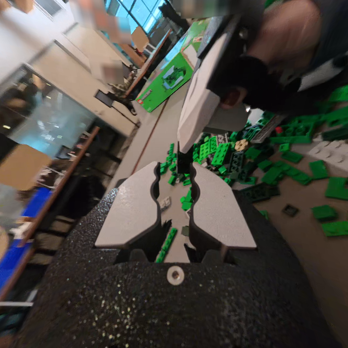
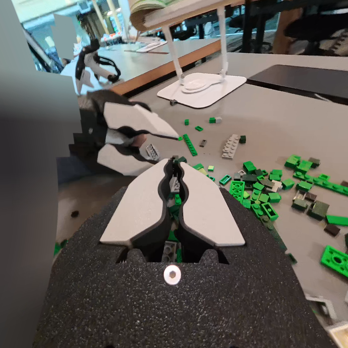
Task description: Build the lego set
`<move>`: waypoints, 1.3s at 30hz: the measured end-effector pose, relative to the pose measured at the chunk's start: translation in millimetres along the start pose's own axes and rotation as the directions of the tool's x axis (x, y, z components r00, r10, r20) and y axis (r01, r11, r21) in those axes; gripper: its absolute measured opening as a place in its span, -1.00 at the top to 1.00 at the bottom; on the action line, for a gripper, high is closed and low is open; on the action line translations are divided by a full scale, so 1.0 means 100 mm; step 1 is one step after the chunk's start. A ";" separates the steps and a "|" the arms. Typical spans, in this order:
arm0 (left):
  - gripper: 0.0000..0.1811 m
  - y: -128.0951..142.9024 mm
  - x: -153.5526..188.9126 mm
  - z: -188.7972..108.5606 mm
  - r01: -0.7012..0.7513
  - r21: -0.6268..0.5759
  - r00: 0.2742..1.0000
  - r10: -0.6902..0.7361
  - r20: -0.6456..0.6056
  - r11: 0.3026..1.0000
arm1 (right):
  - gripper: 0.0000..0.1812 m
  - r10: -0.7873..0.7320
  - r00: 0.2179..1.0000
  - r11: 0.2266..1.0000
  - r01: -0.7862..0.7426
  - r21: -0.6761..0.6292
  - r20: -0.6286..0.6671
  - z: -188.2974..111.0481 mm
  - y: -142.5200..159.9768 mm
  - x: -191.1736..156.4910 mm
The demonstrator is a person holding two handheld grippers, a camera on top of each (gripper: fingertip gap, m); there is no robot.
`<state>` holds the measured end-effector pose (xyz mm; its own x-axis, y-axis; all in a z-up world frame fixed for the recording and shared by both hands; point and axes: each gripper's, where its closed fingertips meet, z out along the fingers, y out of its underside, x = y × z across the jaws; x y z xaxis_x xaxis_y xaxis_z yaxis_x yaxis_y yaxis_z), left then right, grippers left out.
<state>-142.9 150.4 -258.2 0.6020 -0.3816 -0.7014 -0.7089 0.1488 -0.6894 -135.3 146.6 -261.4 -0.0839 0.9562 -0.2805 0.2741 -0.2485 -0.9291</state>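
My right gripper [image 2: 175, 162] is shut on a small dark green piece [image 2: 175, 159] that sticks out at its tips. In the left wrist view this piece [image 1: 182, 162] hangs edge-on under the right gripper [image 1: 183, 150], just beyond my left gripper [image 1: 176, 169], which is open and empty. The left gripper [image 2: 167, 149] also shows open in the right wrist view, to the left of the held piece. A pile of loose green and dark bricks [image 2: 259, 190] lies to the right, also seen in the left wrist view [image 1: 222, 154]. A long green plate [image 2: 190, 145] lies flat.
A light grey plate [image 2: 230, 146] lies among scattered bricks. A white stand [image 2: 203, 88] and a black mat [image 2: 301, 79] are at the back of the grey table [image 2: 263, 120]. A green set box [image 1: 165, 82] lies farther along. A person's hand [image 1: 282, 33] grips the right gripper. The grippers are tip to tip, or close to it. Both grippers' tips are roughly 12 cm from the light grey plate [image 2: 230, 146].
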 end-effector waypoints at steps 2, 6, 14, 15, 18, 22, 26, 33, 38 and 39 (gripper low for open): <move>0.69 0.00 0.01 0.02 -0.078 -0.038 0.996 0.079 0.034 0.996 | 0.94 0.075 0.997 0.997 -0.074 0.025 -0.003 -0.01 -0.03 0.02; 0.81 -0.04 0.01 0.05 -0.059 -0.076 0.997 0.062 0.039 0.995 | 0.95 0.145 0.989 0.988 -0.145 0.047 -0.007 -0.01 -0.05 0.04; 0.68 0.00 0.05 0.11 -0.121 -0.134 0.989 0.130 0.065 0.984 | 0.95 0.182 0.983 0.983 -0.181 0.034 -0.010 0.01 -0.02 0.04; 0.73 0.01 0.05 0.11 -0.113 -0.140 0.991 0.122 0.060 0.984 | 0.94 0.181 0.983 0.983 -0.180 0.035 -0.010 0.01 -0.02 0.04; 0.82 0.02 0.06 0.10 -0.108 -0.142 0.993 0.114 0.037 0.984 | 0.94 0.172 0.985 0.985 -0.171 0.031 -0.008 0.01 -0.02 0.03; 0.82 0.00 0.07 0.09 -0.066 -0.128 0.998 0.068 0.010 0.990 | 0.95 0.148 0.989 0.988 -0.147 0.040 -0.002 0.00 -0.02 0.01; 0.83 -0.08 0.07 0.07 -0.078 -0.101 0.997 0.080 0.018 0.992 | 0.85 0.198 0.978 0.980 -0.199 0.012 0.060 0.02 0.02 -0.04; 0.83 -0.09 0.09 0.04 0.099 -0.030 0.991 -0.101 -0.086 0.995 | 0.92 0.004 0.999 1.000 -0.003 -0.024 0.052 0.03 0.02 -0.10; 0.82 -0.13 0.22 -0.02 0.226 0.023 0.939 -0.211 -0.272 0.974 | 0.91 -0.185 0.974 0.977 0.196 -0.082 0.129 -0.03 0.11 -0.20; 0.82 -0.14 0.25 -0.04 0.257 0.028 0.921 -0.236 -0.309 0.966 | 0.91 -0.204 0.968 0.972 0.218 -0.083 0.149 -0.04 0.12 -0.22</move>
<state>-119.0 135.4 -265.0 0.6089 -0.6682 -0.4275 -0.5199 0.0708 -0.8513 -126.3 122.8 -265.4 -0.2795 0.9529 -0.1175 0.3273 -0.0205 -0.9447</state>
